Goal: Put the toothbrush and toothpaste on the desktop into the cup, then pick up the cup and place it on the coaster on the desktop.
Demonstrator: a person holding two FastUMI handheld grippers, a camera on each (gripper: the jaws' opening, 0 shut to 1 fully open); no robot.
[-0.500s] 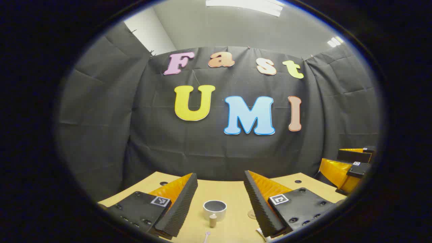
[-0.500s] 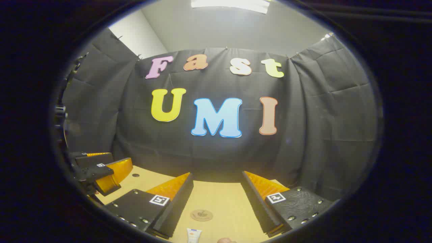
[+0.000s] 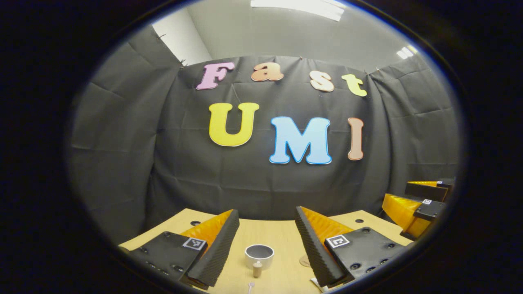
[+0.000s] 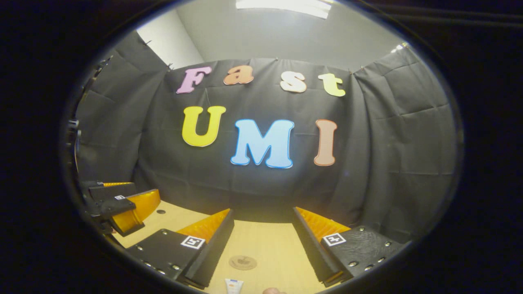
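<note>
In the left gripper view a white cup [image 3: 259, 256] with a dark inside stands on the wooden desktop [image 3: 269, 232], ahead of and between the fingers of my open left gripper [image 3: 267, 220]. A small wooden peg-like piece [image 3: 257, 269] stands just in front of the cup, and the tip of the toothbrush [image 3: 251, 286] shows at the bottom edge. In the right gripper view a round brown coaster [image 4: 242, 262] lies between the fingers of my open right gripper [image 4: 261, 218], and the white end of the toothpaste tube [image 4: 233, 286] lies nearer. Each gripper holds nothing.
The black cloth wall closes the desk's far side. My right gripper [image 3: 421, 204] appears at the right edge of the left gripper view, and my left gripper [image 4: 122, 206] at the left edge of the right gripper view. Small dark holes [image 3: 195, 223] dot the desktop.
Both views have shifted slightly: the cup and the coaster sit a little lower and farther into each view. Both grippers stay open and empty.
</note>
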